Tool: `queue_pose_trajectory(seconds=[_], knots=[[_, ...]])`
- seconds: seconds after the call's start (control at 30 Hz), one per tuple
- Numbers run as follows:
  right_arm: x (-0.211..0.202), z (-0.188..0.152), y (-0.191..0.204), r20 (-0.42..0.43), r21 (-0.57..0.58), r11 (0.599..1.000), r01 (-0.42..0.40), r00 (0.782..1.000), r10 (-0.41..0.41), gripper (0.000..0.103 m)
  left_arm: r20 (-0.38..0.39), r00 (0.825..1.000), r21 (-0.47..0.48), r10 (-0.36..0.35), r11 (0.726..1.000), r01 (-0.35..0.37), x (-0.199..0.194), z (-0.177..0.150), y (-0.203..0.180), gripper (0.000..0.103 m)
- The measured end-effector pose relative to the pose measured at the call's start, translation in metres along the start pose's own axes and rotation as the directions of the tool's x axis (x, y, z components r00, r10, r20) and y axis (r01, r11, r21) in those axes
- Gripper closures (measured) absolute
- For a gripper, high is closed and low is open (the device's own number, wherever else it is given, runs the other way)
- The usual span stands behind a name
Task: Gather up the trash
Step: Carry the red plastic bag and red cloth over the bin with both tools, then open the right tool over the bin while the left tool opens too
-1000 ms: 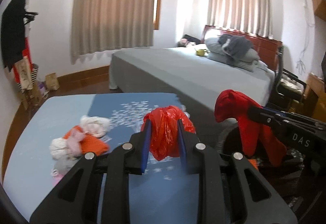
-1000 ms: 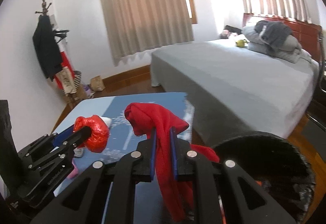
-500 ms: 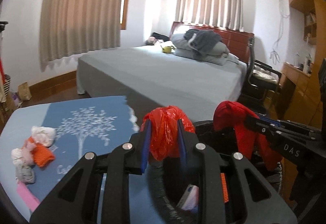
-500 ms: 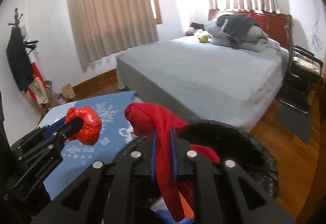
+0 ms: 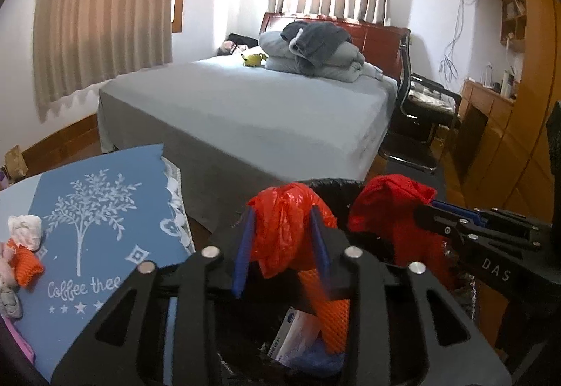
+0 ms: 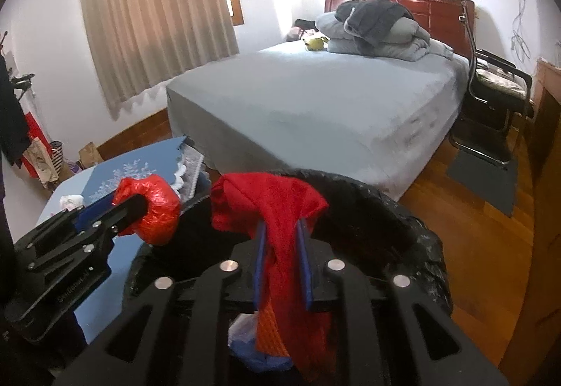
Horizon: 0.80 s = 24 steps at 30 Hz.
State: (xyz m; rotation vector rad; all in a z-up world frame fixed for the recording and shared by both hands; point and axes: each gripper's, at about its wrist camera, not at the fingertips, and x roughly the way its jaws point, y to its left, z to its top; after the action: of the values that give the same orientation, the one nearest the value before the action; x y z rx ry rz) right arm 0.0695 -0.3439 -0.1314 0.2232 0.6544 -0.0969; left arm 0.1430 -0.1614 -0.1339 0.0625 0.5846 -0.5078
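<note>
Trash is in both grips and both hang over the mouth of the black-lined trash bin (image 6: pixel 403 210). The left hand-held gripper (image 5: pixel 280 245) has a crumpled red plastic bag (image 5: pixel 287 221) between its blue pads, and its jaws are opening; the bag is still lodged between them and has not dropped. The right hand-held gripper (image 6: pixel 280 252) carries a red cloth (image 6: pixel 270 203) that drapes over and down between its pads, and its jaws are opening too, with the cloth still between them.

Inside the bin there is already some refuse: an orange net piece (image 5: pixel 329 309), a white printed packet (image 5: pixel 298 326) and something blue beneath. More bits remain on the blue tree-print cloth of the surface (image 5: pixel 87 228) to the left: a white tissue wad (image 5: pixel 24 228), another orange net scrap (image 5: pixel 28 263) and some pale crumpled pieces at the edge of view.

The step in hand looks like the release, dropping both items into the bin. The next move calls for the jaws to spread far enough that the bag and cloth fall free. The cloth may snag on the pads since it hangs over them, so a small shake could be needed. After that, judging by the leftover scraps, both grippers would have to go back to the surface for more.
</note>
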Motion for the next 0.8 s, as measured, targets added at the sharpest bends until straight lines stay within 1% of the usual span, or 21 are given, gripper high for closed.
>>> queue_pose_trajectory(seconds=[0.1,0.13,0.17,0.27,0.3,0.33,0.37,0.4,0.43,0.47,0.53,0.57,0.6,0.8], knots=[[0.000,-0.001,-0.003,-0.001,0.007,1.000,0.007,1.000,-0.007,0.075,-0.013,1.000,-0.004,-0.001,1.000,0.001,0.004,-0.003,0.001,0.061],[0.000,0.000,-0.004,0.000,0.008,1.000,0.009,1.000,-0.009,0.069,-0.013,1.000,-0.006,0.001,1.000,-0.001,0.004,-0.003,0.002,0.056],[0.000,0.000,-0.005,0.002,0.010,1.000,0.011,1.000,-0.011,0.066,-0.013,1.000,-0.008,0.002,1.000,-0.002,0.004,-0.003,0.003,0.052],[-0.002,0.000,-0.003,0.010,0.015,1.000,0.014,1.000,-0.014,0.058,-0.009,1.000,-0.014,0.014,1.000,-0.014,0.001,-0.002,0.005,0.046],[-0.003,0.001,-0.003,0.013,0.015,1.000,0.015,1.000,-0.015,0.051,-0.005,1.000,-0.016,0.020,1.000,-0.020,-0.001,-0.002,0.007,0.044],[-0.003,0.001,-0.002,0.018,0.015,1.000,0.016,1.000,-0.017,0.045,0.002,0.999,-0.020,0.034,0.999,-0.033,-0.003,-0.002,0.011,0.039],[-0.004,0.002,-0.001,0.024,0.015,1.000,0.018,1.000,-0.018,0.042,0.007,0.999,-0.025,0.043,0.999,-0.043,-0.006,-0.002,0.014,0.035],[-0.006,0.003,0.000,0.031,0.014,1.000,0.019,0.999,-0.020,0.034,0.011,0.999,-0.029,0.052,0.998,-0.051,-0.008,-0.001,0.016,0.033],[-0.006,0.003,-0.001,0.037,0.013,1.000,0.022,0.999,-0.022,0.024,0.018,0.998,-0.037,0.068,0.997,-0.067,-0.012,-0.002,0.021,0.027],[-0.008,0.004,0.001,0.045,0.013,1.000,0.027,0.999,-0.028,0.020,0.023,0.996,-0.040,0.085,0.996,-0.084,-0.015,-0.001,0.025,0.021],[-0.010,0.005,0.005,0.062,0.011,0.999,0.031,0.998,-0.032,0.010,0.035,0.992,-0.045,0.119,0.992,-0.117,-0.023,-0.002,0.033,0.018],[-0.012,0.006,0.009,0.073,0.009,1.000,0.029,0.997,-0.029,0.007,0.037,0.991,-0.047,0.130,0.991,-0.128,-0.026,-0.002,0.037,0.016],[-0.013,0.007,0.010,0.078,0.007,1.000,0.025,0.997,-0.026,0.006,0.039,0.989,-0.051,0.142,0.989,-0.140,-0.029,-0.002,0.042,0.016],[-0.009,0.010,0.037,0.080,-0.018,1.000,-0.023,0.997,0.025,0.006,0.045,0.970,-0.094,0.238,0.968,-0.233,-0.055,-0.003,0.080,0.015]])
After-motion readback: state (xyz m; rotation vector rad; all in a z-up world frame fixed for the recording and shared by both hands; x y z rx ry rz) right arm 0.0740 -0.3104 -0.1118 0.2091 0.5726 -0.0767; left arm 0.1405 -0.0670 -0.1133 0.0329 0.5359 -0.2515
